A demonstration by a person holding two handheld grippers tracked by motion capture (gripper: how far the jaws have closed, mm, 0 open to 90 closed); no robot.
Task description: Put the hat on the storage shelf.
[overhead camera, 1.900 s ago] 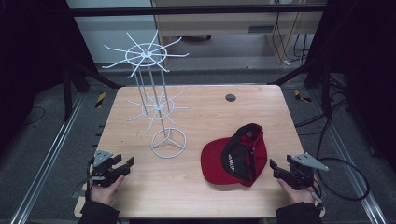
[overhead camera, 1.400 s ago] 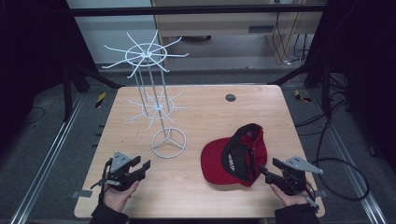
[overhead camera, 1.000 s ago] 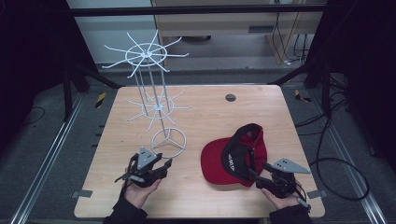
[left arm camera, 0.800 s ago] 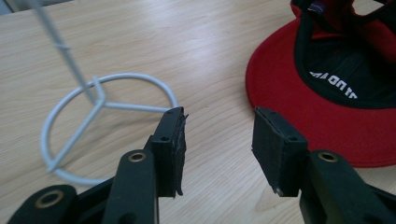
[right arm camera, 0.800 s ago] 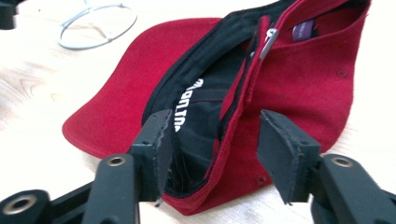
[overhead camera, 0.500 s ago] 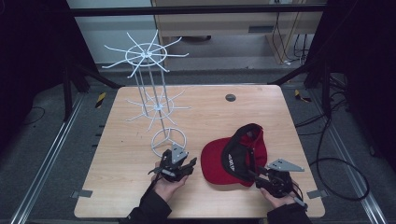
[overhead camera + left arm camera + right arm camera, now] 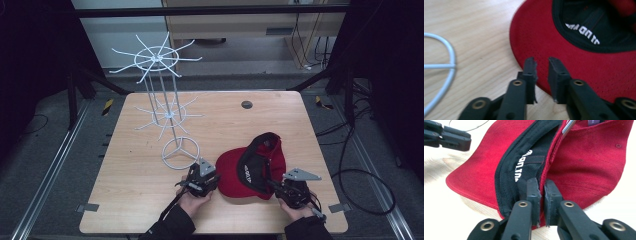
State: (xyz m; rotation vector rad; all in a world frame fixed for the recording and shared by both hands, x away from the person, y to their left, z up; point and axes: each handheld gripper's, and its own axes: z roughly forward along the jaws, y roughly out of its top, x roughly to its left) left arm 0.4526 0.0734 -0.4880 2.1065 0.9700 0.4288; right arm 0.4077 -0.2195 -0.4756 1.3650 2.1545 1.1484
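A red cap (image 7: 235,175) with a black lining lies upside down on the wooden table (image 7: 140,195), near the front right. My left gripper (image 7: 214,179) is at the brim's left edge; in the left gripper view its jaws (image 7: 542,61) have just been closing and stand a small gap apart over the red brim (image 7: 586,65), with no pad pressing on it. My right gripper (image 7: 274,184) is at the cap's near side. Its jaws (image 7: 542,182) have just closed and pinch the edge of the crown (image 7: 586,162) beside the black sweatband.
A white wire rack (image 7: 162,95) with two tiers of spokes stands at the table's left centre, its ring base (image 7: 181,152) close to my left gripper. The ring (image 7: 449,65) lies left of the jaws. A small dark disc (image 7: 246,104) sits near the far edge.
The left hand has travelled right across the table's front to the cap's brim, its jaws narrowing. The right gripper has edged in to the cap's rim and closed on it.
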